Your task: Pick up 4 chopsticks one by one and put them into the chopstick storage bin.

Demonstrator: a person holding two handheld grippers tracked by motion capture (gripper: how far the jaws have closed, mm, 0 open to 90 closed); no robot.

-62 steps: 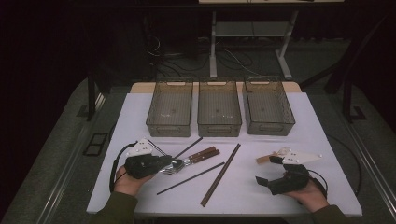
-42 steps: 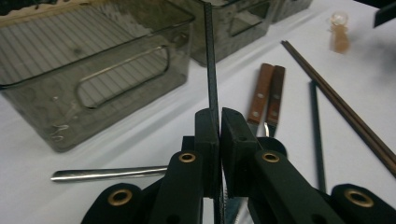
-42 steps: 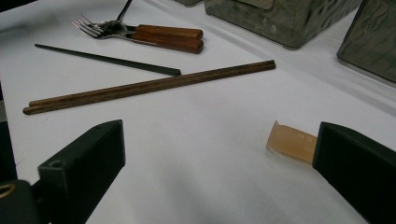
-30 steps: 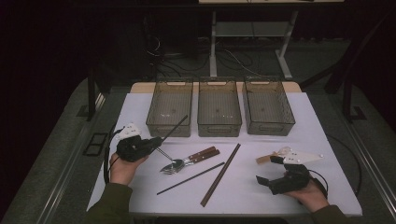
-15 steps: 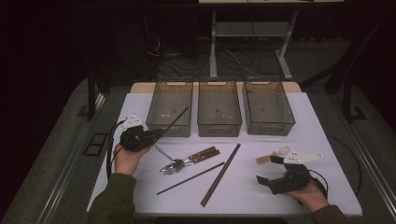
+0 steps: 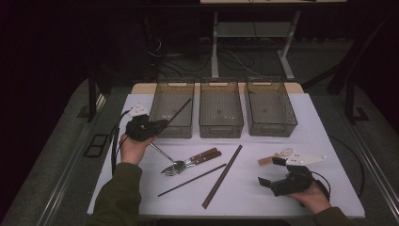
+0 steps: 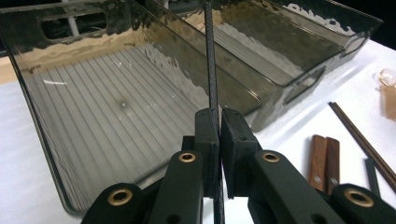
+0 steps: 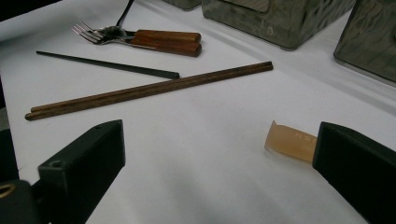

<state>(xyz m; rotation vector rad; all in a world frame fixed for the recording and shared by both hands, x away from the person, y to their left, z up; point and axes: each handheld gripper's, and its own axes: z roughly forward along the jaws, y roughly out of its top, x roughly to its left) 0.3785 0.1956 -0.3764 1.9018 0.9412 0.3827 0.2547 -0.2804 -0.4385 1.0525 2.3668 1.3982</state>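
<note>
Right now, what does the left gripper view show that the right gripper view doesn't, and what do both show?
Left gripper view: the left gripper shut on a black chopstick over the leftmost smoky bin.

Right gripper view: the right gripper open above the white table, beside a translucent amber piece; fork tines.

Both: the wooden chopstick pair and the two wooden handles.

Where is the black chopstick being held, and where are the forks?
black chopstick (image 7: 211, 70), left gripper view, on its shaft above the fingers.
forks (image 6: 173, 167), high view, on the metal heads.
</note>
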